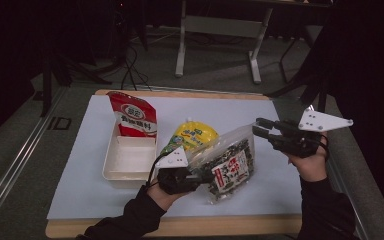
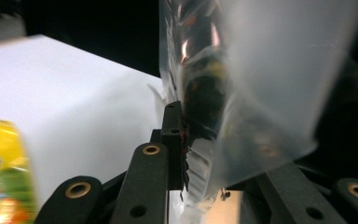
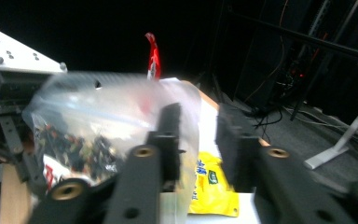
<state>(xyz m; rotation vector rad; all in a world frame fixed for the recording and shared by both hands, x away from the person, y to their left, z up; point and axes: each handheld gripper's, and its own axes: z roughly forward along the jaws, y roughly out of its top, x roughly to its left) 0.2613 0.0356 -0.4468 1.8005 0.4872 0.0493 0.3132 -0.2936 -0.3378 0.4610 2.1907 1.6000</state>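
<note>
Left gripper (image 1: 200, 176) pinches the clear snack bag's (image 1: 230, 162) lower edge; right gripper (image 1: 256, 127), jaws apart, seems clear of its top corner.

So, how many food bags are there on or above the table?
3: a red bag standing in the white tray, a yellow bag lying mid-table, and a clear bag held by the left tool.

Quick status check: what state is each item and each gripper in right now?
clear snack bag: lifted off the table at a tilt, pinched at its lower edge
left gripper: shut on the clear snack bag
right gripper: open, just released
white tray: empty
red bag: propped upright at the tray
yellow pouch: lying flat
</note>
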